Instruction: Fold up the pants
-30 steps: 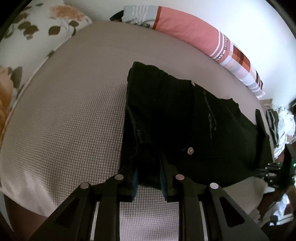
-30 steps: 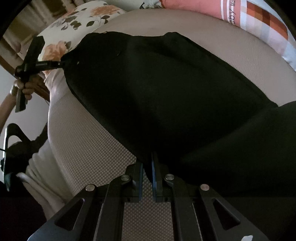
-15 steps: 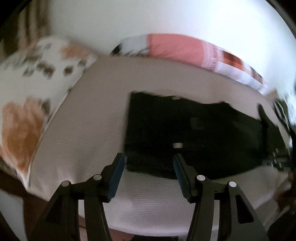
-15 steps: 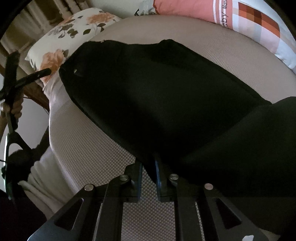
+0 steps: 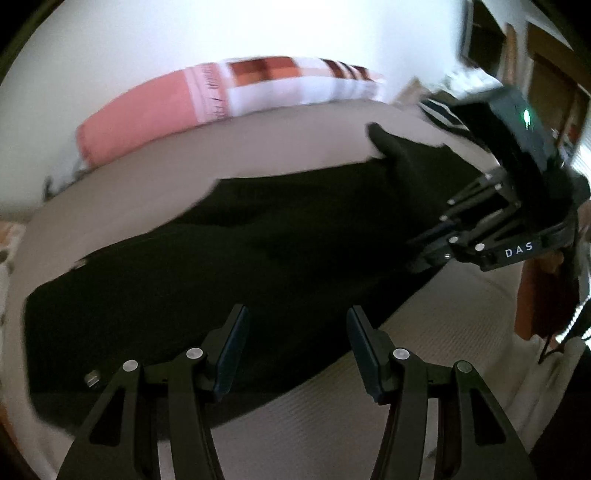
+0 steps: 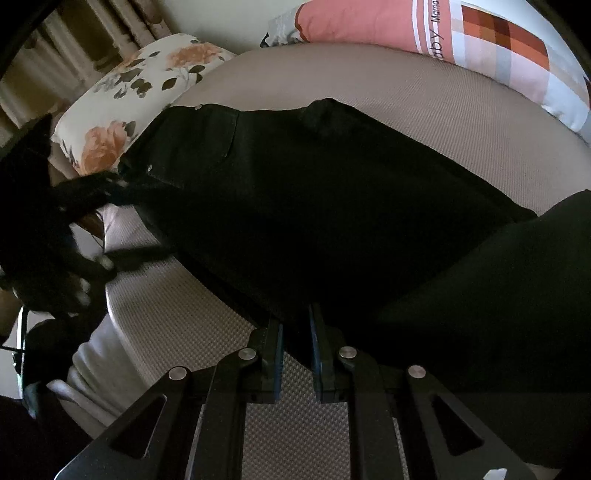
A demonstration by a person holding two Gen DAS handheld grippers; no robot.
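Black pants [image 5: 258, 258] lie lengthwise across the beige bed cover [image 5: 443, 314], the waist with its metal button [image 5: 91, 377] at the lower left of the left wrist view. My left gripper [image 5: 295, 314] hovers open over the near edge of the pants, nothing between its fingers. My right gripper [image 6: 295, 314] points down at the near edge of the pants [image 6: 332, 203], its jaws narrow with black fabric pinched between the pads. That right gripper [image 5: 415, 254] also shows at the right of the left wrist view, its tips on the cloth. A folded part of the pants fills the right of the right wrist view.
A pink striped pillow [image 6: 369, 22] lies along the wall behind the pants. A floral pillow [image 6: 147, 81] sits at the waist end of the bed. The bed's near edge [image 6: 92, 350] drops off at the lower left. The left wrist view is motion-blurred.
My left gripper let go of the waist end, opened wide, and swung sideways along the pants toward the right gripper. The right gripper stayed in place, its jaws a touch wider.
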